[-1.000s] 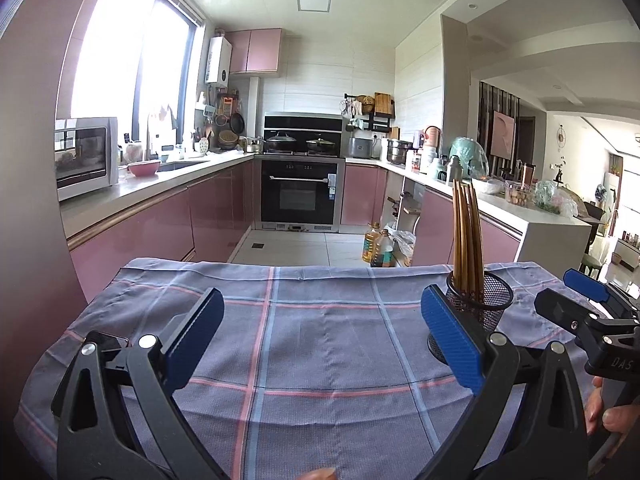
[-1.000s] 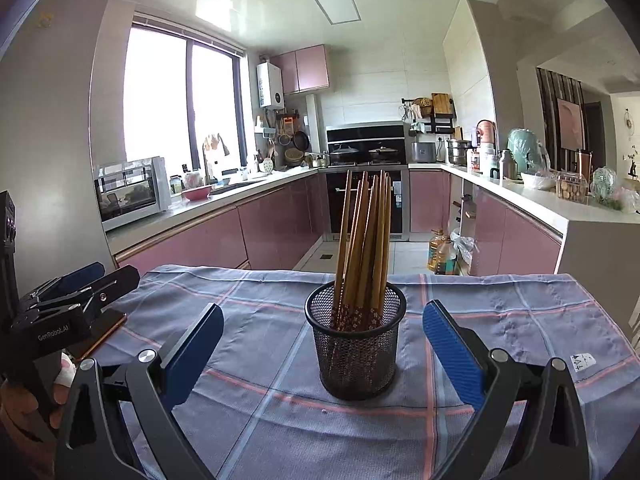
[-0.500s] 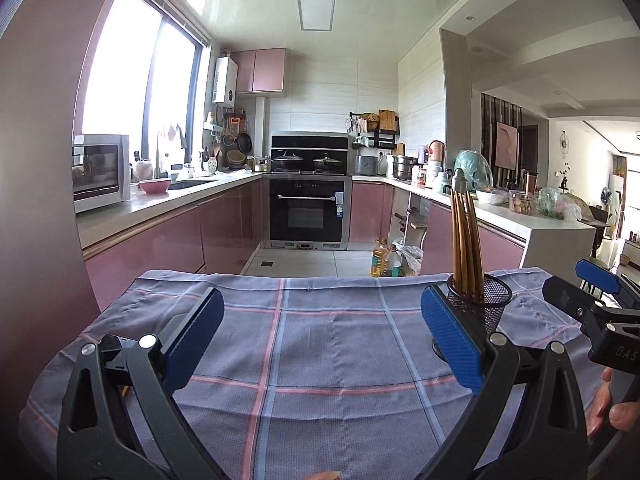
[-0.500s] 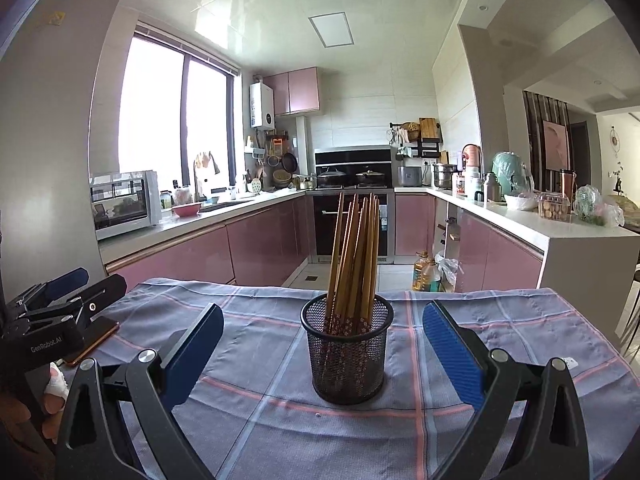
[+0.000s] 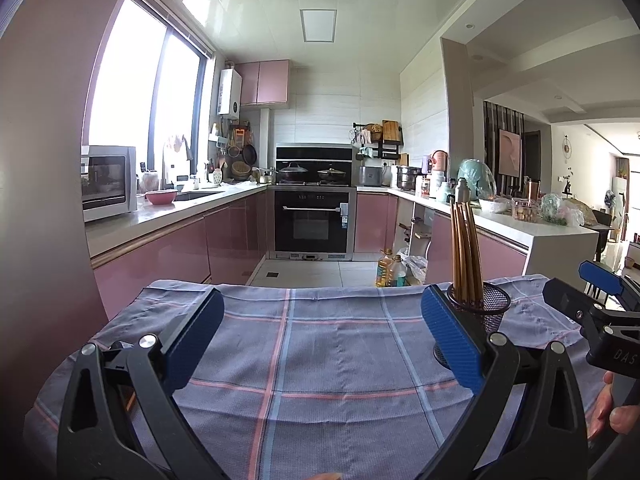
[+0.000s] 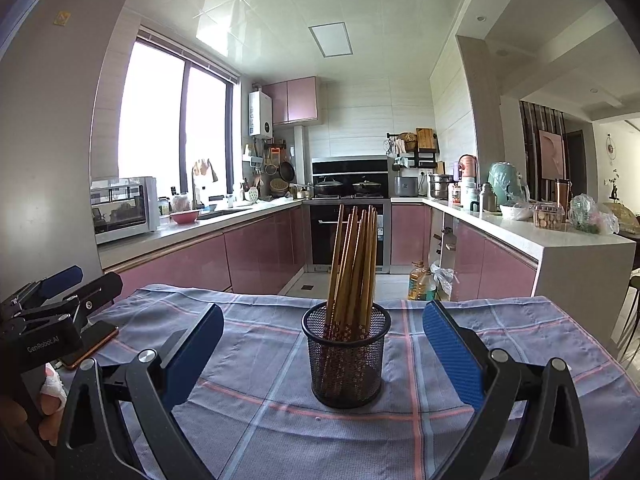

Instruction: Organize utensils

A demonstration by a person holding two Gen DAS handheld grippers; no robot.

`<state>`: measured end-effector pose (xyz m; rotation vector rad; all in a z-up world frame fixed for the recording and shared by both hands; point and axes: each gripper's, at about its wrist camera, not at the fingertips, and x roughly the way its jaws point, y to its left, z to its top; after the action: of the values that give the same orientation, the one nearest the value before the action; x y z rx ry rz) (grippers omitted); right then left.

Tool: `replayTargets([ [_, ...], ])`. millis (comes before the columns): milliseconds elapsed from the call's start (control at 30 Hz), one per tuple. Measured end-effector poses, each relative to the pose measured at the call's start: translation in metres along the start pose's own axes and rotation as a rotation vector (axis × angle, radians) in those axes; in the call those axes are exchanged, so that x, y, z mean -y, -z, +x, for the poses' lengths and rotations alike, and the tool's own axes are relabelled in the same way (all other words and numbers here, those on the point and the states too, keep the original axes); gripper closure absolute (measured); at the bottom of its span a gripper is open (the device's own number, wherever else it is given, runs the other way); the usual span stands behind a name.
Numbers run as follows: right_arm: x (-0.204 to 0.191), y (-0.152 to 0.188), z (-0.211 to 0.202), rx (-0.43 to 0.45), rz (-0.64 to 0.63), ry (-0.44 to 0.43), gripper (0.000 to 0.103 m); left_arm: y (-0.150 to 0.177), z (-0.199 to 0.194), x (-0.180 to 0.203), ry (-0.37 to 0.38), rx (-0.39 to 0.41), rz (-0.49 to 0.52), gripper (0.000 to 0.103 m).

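Observation:
A black mesh cup (image 6: pixel 346 356) stands upright on the checked cloth (image 6: pixel 260 360), holding several wooden chopsticks (image 6: pixel 354 264) that lean a little right. My right gripper (image 6: pixel 320 344) is open, its blue pads on either side of the cup and nearer to me, touching nothing. In the left wrist view the same cup (image 5: pixel 486 312) with its chopsticks (image 5: pixel 464 252) sits partly behind the right pad. My left gripper (image 5: pixel 320 332) is open over bare cloth (image 5: pixel 320 360) with nothing between its fingers. Each gripper also shows in the other's view: the right gripper (image 5: pixel 592 296) and the left gripper (image 6: pixel 60 292).
A phone in an orange case (image 6: pixel 90 344) lies on the cloth's left edge, under the left gripper. Beyond the table's far edge are pink kitchen cabinets (image 6: pixel 260 252), an oven (image 5: pixel 312 224), oil bottles (image 6: pixel 420 282) on the floor and a white counter (image 6: pixel 560 236) at right.
Both cameras have drawn back and tilted up a little, so the cup sits lower in view. Both grippers stay open; the cup and chopsticks have not moved.

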<state>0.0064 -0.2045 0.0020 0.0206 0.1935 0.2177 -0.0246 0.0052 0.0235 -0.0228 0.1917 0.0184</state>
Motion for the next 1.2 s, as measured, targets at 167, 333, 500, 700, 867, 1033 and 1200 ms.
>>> replayTargets([
  [167, -0.0002, -0.0009, -0.001, 0.003, 0.001, 0.005, 0.006, 0.0005, -0.0015, -0.0003, -0.007, 0.008, 0.002, 0.006],
  [333, 0.0007, -0.0014, -0.0036, 0.014, 0.004, 0.013, 0.006, 0.0009, -0.0029, 0.0011, -0.008, 0.012, 0.007, 0.006],
  [500, 0.001, -0.0018, -0.0039, 0.011, 0.004, 0.023, 0.006, 0.0018, -0.0031, 0.0023, -0.007, 0.01, 0.005, 0.006],
  [700, 0.0001, -0.0021, -0.0042, 0.01, 0.002, 0.039, 0.006, 0.0029, -0.003, 0.0026, -0.006, 0.006, 0.006, 0.006],
  [867, -0.0016, -0.0019, -0.0047, 0.009, -0.003, 0.047, 0.006, 0.0036, -0.0033, 0.0025, -0.007, 0.003, 0.005, 0.006],
  [1033, -0.0023, -0.0017, -0.0051, 0.004, -0.006, 0.053, 0.006, 0.0042, -0.0018, 0.0026, -0.007, -0.005, 0.002, 0.006],
  [1200, -0.0026, -0.002, -0.0058, 0.006, -0.007, 0.057, 0.006, 0.0067, -0.0012, 0.0026, -0.013, -0.016, -0.004, 0.006],
])
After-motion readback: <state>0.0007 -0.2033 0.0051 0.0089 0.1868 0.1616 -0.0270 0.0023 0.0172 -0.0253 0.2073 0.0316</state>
